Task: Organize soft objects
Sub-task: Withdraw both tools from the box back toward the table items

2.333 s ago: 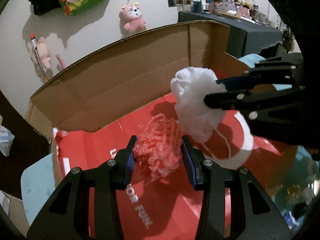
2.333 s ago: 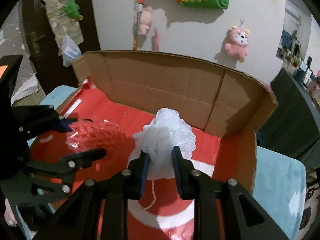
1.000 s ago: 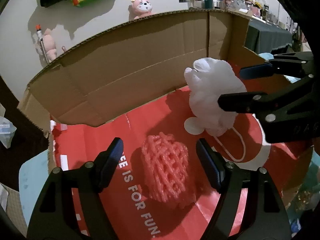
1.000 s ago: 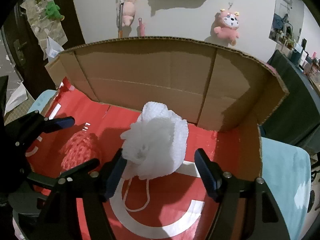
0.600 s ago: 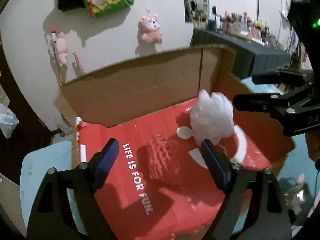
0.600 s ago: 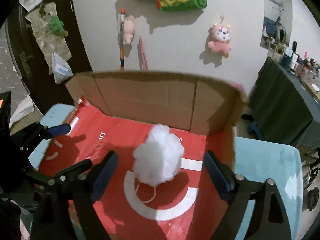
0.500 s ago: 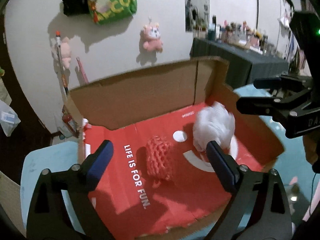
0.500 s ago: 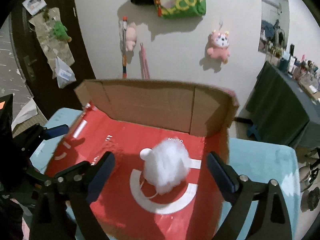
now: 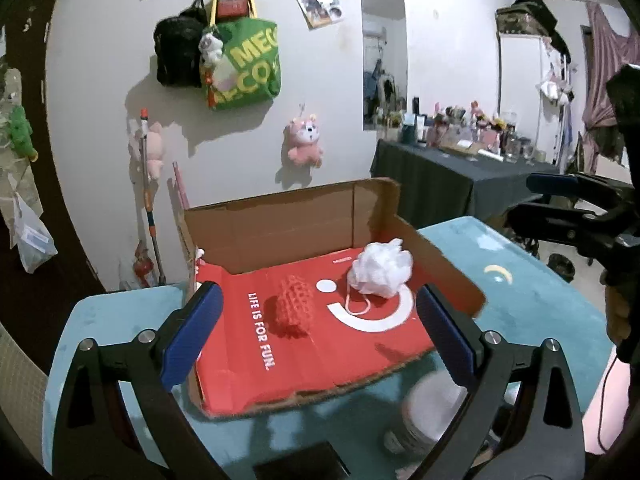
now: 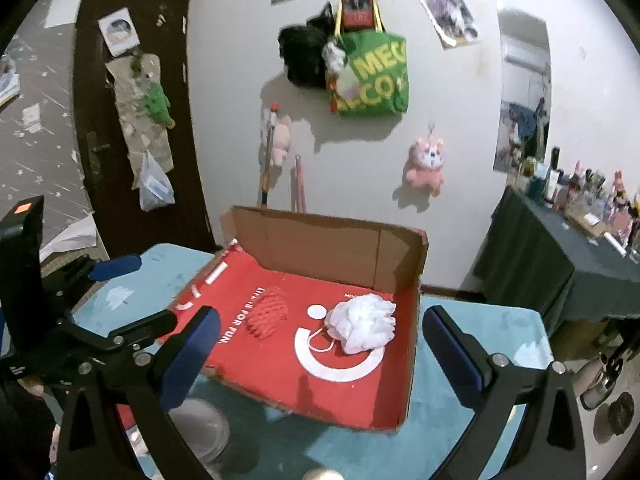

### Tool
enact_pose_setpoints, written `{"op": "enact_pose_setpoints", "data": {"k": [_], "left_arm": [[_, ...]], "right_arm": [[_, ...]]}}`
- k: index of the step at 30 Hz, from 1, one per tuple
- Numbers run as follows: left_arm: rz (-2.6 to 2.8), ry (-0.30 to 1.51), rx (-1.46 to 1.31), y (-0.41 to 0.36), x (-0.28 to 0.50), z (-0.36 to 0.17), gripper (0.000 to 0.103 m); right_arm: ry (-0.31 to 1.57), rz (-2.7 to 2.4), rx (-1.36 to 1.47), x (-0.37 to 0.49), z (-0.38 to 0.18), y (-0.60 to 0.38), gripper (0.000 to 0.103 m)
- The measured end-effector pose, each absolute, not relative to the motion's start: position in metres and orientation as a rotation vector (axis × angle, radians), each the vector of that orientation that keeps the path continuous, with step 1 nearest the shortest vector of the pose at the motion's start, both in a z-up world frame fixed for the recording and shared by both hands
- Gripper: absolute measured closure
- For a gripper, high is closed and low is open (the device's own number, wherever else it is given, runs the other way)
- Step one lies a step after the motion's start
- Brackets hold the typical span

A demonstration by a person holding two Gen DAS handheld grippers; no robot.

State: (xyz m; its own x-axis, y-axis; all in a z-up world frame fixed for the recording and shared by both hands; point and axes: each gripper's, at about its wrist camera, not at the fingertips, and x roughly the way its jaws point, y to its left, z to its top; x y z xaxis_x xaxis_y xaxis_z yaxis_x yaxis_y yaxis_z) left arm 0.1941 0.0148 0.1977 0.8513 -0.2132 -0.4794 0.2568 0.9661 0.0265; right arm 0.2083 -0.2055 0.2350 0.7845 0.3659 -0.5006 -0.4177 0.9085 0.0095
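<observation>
A red mesh foam piece (image 9: 294,310) and a white bath pouf (image 9: 382,272) lie side by side on the red floor of an open cardboard box (image 9: 280,220). Both also show in the right wrist view: the red mesh piece (image 10: 269,312) at left, the pouf (image 10: 362,322) at right, inside the box (image 10: 332,248). My left gripper (image 9: 320,328) is open and empty, held back above the box's near edge. My right gripper (image 10: 322,354) is open and empty, also pulled back from the box.
The box sits on a teal-covered table (image 9: 536,300). A pale round container (image 9: 424,416) stands on the table near the box's front edge, and shows blurred in the right wrist view (image 10: 200,428). A dark cluttered table (image 9: 460,172) stands at the right, and toys hang on the wall.
Both grippers opened and let the red mesh piece and the white pouf drop onto the box floor. Both then drew back and up, away from the box.
</observation>
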Motion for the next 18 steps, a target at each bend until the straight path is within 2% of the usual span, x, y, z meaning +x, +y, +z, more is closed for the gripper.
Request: {"op": "enact_pose_setpoints", "data": {"k": [6,9,18], "left_arm": [[-0.242,0.417,0.056,0.015,0.139,0.206,0.004],[-0.236,0.372,0.043,0.015,0.110,0.209,0.000],[-0.227,0.300,0.020,0.007,0.039,0.195,0.000]], "right_arm": [[0.432,0.426,-0.107,0.142,0.239,-0.212,0.000],[0.404,0.422,-0.093,0.114,0.237,-0.217,0.000],[0.350,0.362,-0.066,0.050,0.208,-0.227,0.000]]}}
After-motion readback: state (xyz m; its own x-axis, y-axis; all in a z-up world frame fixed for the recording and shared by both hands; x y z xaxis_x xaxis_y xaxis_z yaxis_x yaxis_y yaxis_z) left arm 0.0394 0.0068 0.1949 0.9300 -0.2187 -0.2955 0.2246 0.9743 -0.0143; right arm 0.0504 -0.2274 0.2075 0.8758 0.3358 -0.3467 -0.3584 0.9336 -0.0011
